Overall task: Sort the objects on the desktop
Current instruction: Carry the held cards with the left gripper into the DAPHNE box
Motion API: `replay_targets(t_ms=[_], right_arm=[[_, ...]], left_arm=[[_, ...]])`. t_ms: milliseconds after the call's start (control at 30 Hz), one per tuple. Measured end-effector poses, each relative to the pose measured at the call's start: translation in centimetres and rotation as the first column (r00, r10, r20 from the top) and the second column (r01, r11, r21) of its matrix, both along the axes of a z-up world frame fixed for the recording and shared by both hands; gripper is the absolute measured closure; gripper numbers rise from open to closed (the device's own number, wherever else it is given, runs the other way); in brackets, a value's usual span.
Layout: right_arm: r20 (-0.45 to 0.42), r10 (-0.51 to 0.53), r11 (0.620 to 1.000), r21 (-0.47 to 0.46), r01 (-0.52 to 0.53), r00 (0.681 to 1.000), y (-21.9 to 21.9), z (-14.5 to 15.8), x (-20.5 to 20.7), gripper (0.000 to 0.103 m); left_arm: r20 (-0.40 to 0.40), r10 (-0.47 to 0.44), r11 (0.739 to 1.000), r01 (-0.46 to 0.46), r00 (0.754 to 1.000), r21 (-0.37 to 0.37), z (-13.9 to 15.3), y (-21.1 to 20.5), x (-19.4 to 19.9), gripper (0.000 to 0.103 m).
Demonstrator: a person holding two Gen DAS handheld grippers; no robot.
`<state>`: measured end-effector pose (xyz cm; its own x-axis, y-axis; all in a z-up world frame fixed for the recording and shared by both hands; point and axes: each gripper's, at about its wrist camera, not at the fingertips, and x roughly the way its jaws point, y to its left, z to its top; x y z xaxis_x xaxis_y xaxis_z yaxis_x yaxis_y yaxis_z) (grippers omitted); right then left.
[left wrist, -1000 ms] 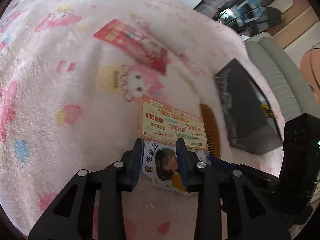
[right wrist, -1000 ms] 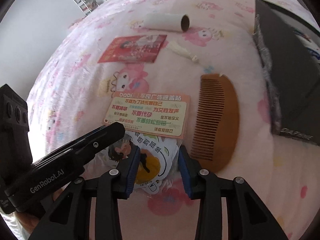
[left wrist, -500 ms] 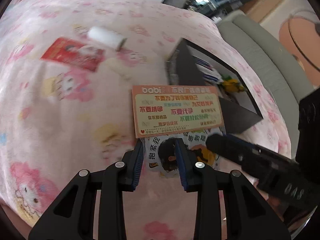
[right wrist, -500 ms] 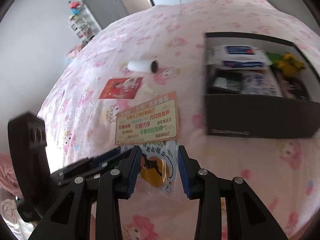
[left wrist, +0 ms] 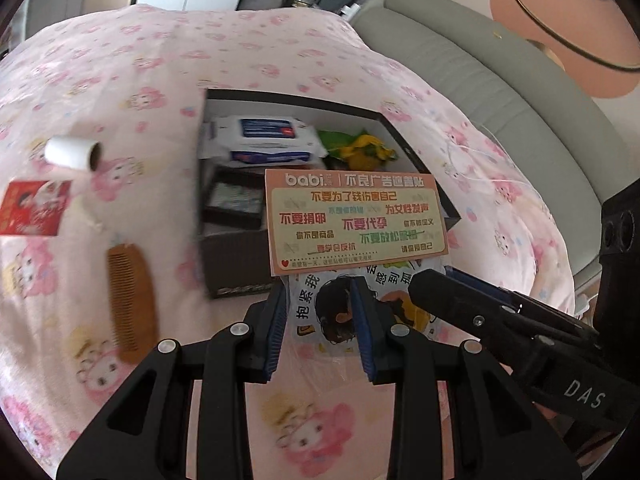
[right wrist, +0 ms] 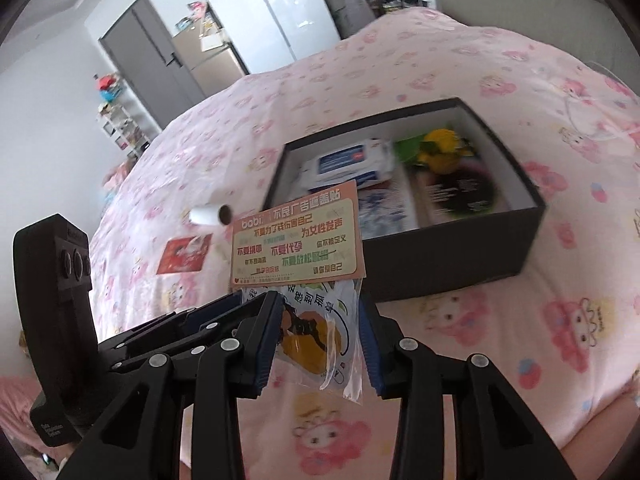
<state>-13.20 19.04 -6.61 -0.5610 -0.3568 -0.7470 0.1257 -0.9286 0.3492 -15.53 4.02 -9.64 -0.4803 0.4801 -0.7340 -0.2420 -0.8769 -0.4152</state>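
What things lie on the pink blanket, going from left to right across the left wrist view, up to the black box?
Red card → white paper roll → brown comb → black box.
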Motion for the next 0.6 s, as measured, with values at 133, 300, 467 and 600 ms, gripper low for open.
replay_targets(t_ms=[133,300,467,600], right_arm=[[-0.015,-0.01,1.0,0.002,0.01,1.0,2.7,0.0,-2.4,0.068],[-0.025,-0.027,0.999,0.022,0.027,0.999,4.7,-0.6,-6.3,0.069],[-0.015,-0.011,0.999,0.035,0.011,1.0,5.3,-1.7,-10.5,0.069],[0.05,-0.004,0.999,0.044,0.001,0.999,5.4,-3.7,-13.5,0.069]], left_arm=[[0.0,-0.005,1.0,0.005,1.0,-0.023,-0.2,2.5,-2.7,0.073],[-0.01,0.014,0.999,-0.014,1.0,-0.037,-0.8,4.8,-6.2,0.074],[0.049,0.033,0.999,-0.033,0.998,0.0,-2.8,5.2,-10.3,0.074],[0.064,0.038,0.997,-0.034,0.997,-0.064,-3.9,5.6,-12.3,0.074]])
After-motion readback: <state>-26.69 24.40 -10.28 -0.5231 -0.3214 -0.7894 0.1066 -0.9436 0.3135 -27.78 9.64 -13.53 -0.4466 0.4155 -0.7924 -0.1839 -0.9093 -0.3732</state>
